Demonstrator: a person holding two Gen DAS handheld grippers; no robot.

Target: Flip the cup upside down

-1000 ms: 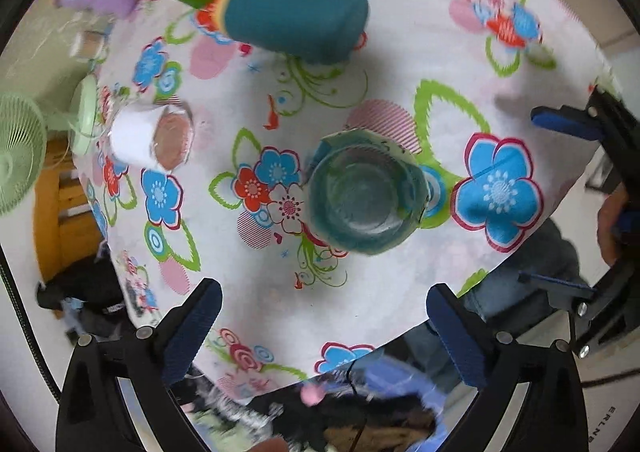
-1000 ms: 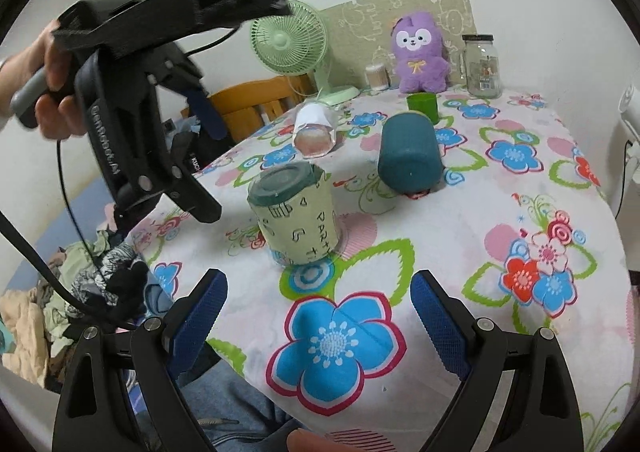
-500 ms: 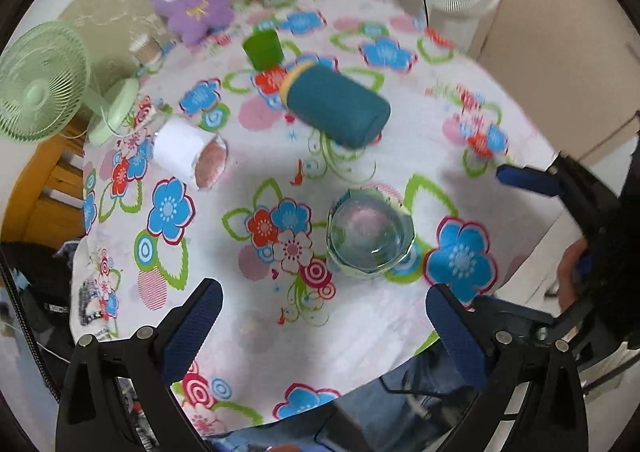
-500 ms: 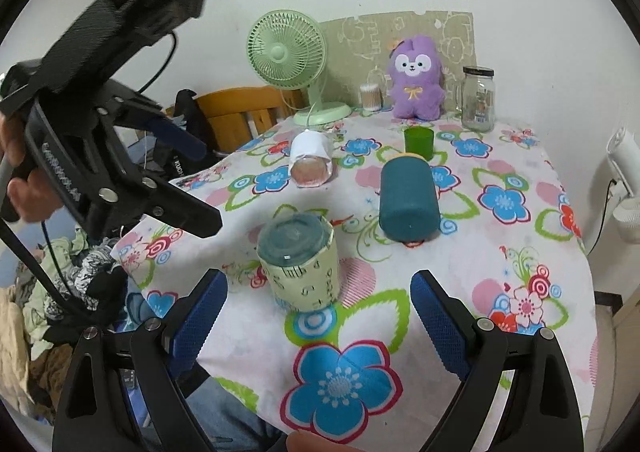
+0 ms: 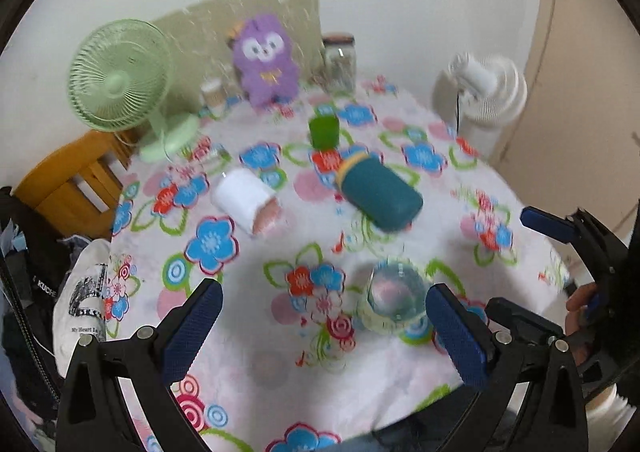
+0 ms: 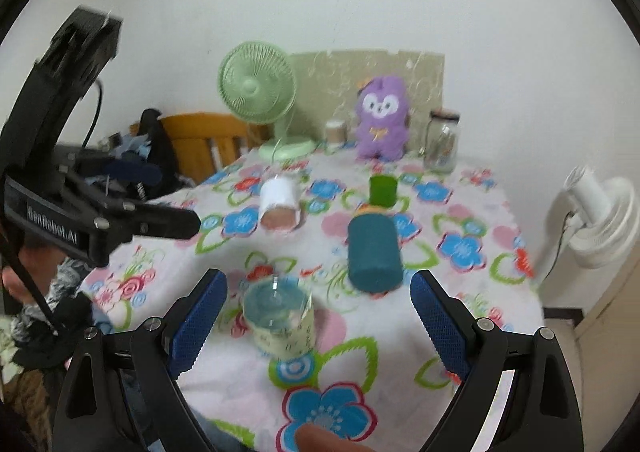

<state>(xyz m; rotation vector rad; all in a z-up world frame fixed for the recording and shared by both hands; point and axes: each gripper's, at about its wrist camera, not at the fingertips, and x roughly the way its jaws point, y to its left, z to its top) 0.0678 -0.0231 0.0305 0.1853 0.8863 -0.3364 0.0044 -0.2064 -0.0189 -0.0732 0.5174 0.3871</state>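
- Right wrist view: the cup (image 6: 280,322), a glass one wrapped in a pale printed sleeve, is seen standing on the flowered tablecloth (image 6: 472,292) near the table's front edge, between the spread fingers of the right gripper (image 6: 318,322) but touched by neither.
- Whether its glassy top is an open mouth or an upturned base cannot be told (blur and reflections hide it); if it is the base, the flip is already done.
- The right gripper is held wide apart and empty.
- From the left wrist view, the left gripper (image 5: 324,332) is likewise seen wide apart, with nothing in it, and the cup (image 5: 394,302) lies low and to the right, just beside the right-hand finger.
- A teal cylinder (image 6: 374,252) and a white cup (image 6: 280,201) are lying on their sides farther back, well apart from the task's cup; a green cup (image 6: 383,191) stands behind them.
- The step in hand is judged to be either an approach or a withdrawal.
- If a flip is still owed, the fingers would have to be lowered around the sleeve, closed firmly, and the wrist rolled half a turn above the cloth.
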